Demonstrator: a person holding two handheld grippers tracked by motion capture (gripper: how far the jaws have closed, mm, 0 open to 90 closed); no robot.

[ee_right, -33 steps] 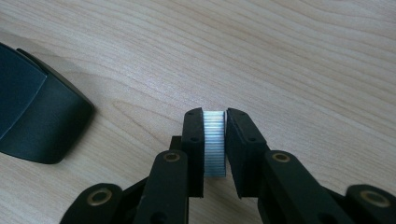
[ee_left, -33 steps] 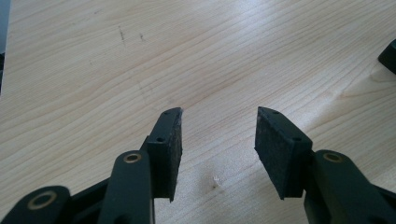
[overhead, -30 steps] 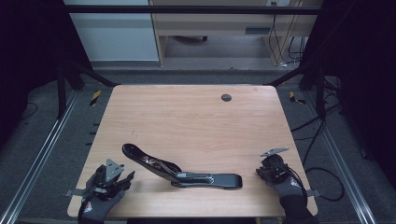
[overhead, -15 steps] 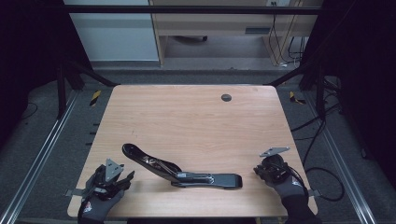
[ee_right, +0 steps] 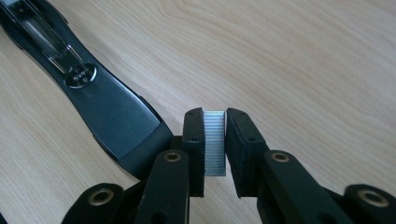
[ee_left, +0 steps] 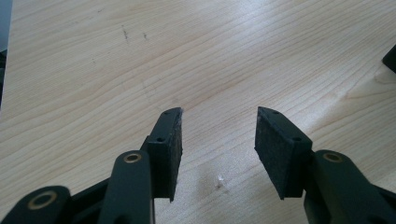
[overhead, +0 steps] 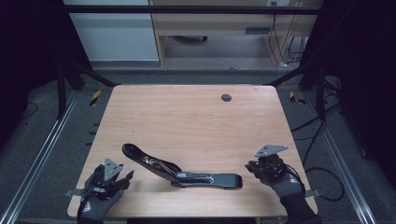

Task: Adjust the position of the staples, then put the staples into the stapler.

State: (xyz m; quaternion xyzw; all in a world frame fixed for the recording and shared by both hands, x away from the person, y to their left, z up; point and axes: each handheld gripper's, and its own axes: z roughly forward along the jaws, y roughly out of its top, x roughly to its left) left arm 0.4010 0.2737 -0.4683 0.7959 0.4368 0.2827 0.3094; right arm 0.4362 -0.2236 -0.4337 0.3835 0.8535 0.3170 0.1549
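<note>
Stapler (overhead: 182, 170) lies opened flat near the counter's (overhead: 187, 116) front edge. Right claw (ee_right: 215, 140) pinches a staple strip (ee_right: 215, 142) beside its base; left claw (ee_left: 218, 135) stands apart, empty. Loading is in hand; next, the strip must be aligned over the open channel.

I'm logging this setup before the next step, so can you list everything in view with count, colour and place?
stapler: one, black, lying opened out flat near the front edge of the table, between the two hands
strip of staples: one, silvery, pinched between the pads of the right gripper
table: one, light wood, centre of the high view
round cap: one, dark grey, set in the table top near its far edge
left gripper: one, black, jaws apart with nothing between them, at the table's front left corner
right gripper: one, black, just beside the stapler's end
gloved hands: two, grey, at the front edge
</note>
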